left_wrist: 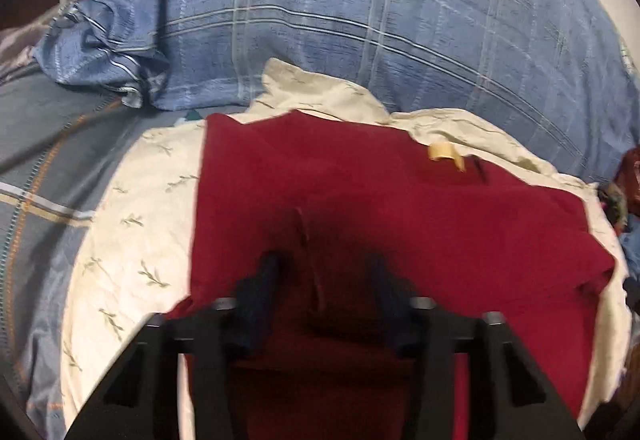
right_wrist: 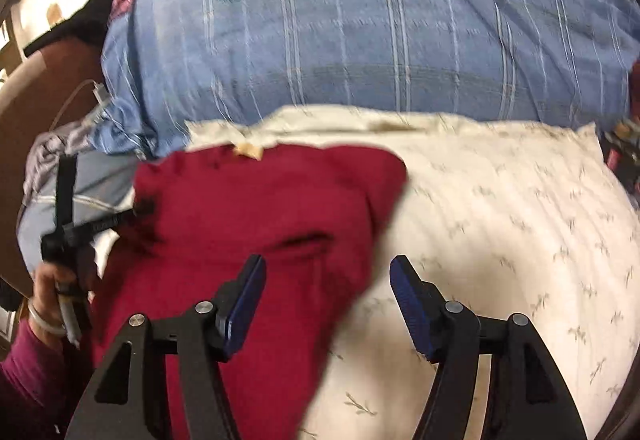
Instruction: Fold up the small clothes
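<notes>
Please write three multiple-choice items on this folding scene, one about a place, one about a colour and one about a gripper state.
1. What does the red garment lie on?
A. a cream leaf-print cloth
B. a wooden floor
C. a glass table

2. What colour is the big plaid pillow behind it?
A. green
B. blue
C. orange

3. How is the right gripper?
A. shut on the garment
B. open
C. out of view

Answers: 1 A, the cream leaf-print cloth shows on both sides of the garment. 2 B, its fabric is blue with pale stripes. 3 B, a clear gap separates its blue pads, with nothing gripped between them.
</notes>
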Demonstrator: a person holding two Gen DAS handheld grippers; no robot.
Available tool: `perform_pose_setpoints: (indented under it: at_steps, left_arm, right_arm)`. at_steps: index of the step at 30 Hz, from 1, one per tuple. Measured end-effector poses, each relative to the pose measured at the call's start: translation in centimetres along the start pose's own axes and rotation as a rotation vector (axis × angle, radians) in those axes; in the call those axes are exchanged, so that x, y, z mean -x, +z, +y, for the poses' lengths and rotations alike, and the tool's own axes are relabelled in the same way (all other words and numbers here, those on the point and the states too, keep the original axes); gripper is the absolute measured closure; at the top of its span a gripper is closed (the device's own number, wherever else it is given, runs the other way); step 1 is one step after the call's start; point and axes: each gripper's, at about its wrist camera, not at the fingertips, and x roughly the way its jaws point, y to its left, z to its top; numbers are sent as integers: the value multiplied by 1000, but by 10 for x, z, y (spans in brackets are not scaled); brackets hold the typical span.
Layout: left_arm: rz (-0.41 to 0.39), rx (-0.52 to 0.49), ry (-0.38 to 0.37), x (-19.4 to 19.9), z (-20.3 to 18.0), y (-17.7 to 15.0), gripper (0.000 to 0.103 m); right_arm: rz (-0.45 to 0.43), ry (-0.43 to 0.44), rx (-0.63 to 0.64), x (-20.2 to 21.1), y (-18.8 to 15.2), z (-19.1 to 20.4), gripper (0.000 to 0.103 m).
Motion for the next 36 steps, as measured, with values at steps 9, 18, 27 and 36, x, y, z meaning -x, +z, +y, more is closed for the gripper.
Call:
perform_pose_setpoints:
  at_steps: [9, 18, 27, 36]
  left_arm:
    - [-115, 47, -56, 24, 16, 4, 101]
    - [-27, 13, -137, 18, 9, 3, 59]
    - [12, -42, -34, -7, -7, 2, 91]
    - [-98, 69, -162, 32, 21, 13, 101]
  right_arm:
    - [13, -129, 13, -53, 6, 0, 89]
    - [38, -73, -36, -48, -4, -6, 81]
    - [45, -35, -59, -51, -7, -8, 75]
    - [28, -51, -87, -47, -9, -12, 92]
